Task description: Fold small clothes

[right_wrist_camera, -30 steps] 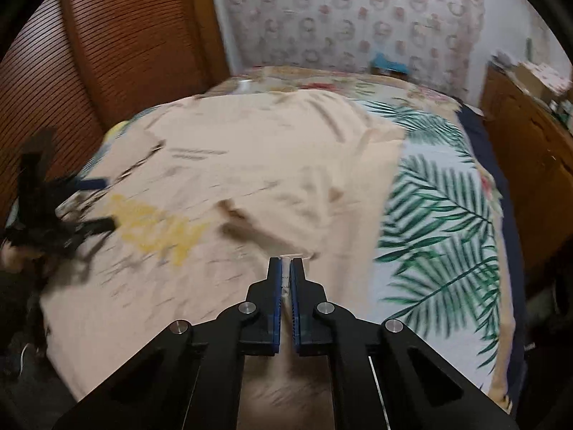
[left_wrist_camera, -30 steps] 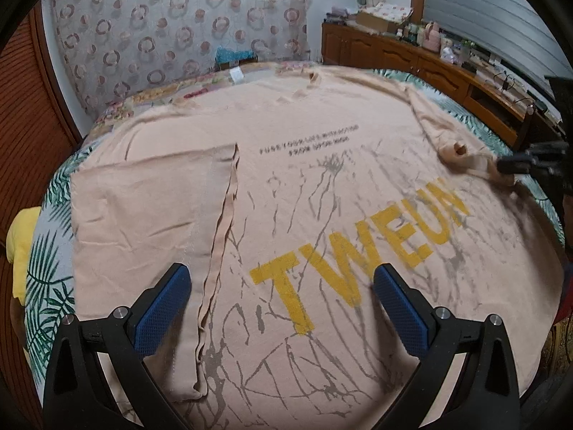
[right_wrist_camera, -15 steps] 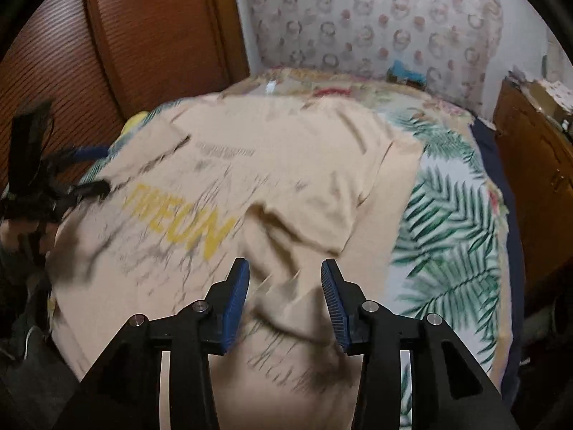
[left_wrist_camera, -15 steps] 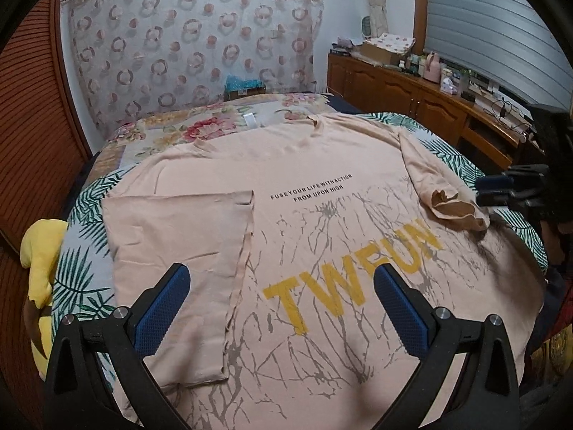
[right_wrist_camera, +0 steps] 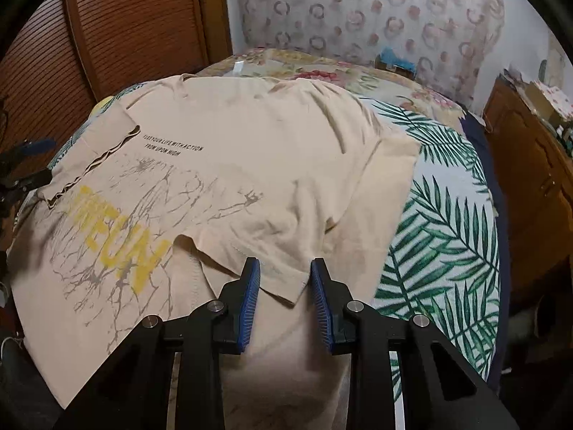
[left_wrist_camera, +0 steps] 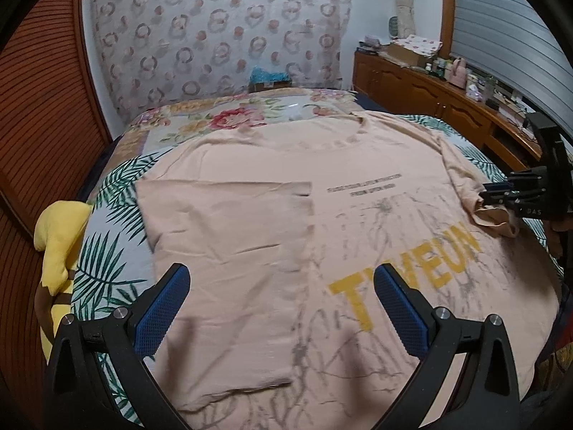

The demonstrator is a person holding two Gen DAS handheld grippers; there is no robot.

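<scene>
A peach T-shirt with yellow letters and grey crack print lies flat on the bed, neck away from me. Its left sleeve is folded in over the chest. Its right sleeve is folded in too, its hem corner lying between my right gripper's pads. My left gripper is open and empty above the shirt's lower left. My right gripper is open, holding nothing; it also shows in the left wrist view at the shirt's right edge.
The bed has a palm-leaf sheet and a floral cover at the head. A yellow plush toy lies at the bed's left side. A wooden cabinet with clutter runs along the right. A slatted wooden wardrobe stands left.
My right gripper was shut on the right sleeve, carried it in over the shirt, then opened and let it go. My left gripper rose and drew back, staying open.
</scene>
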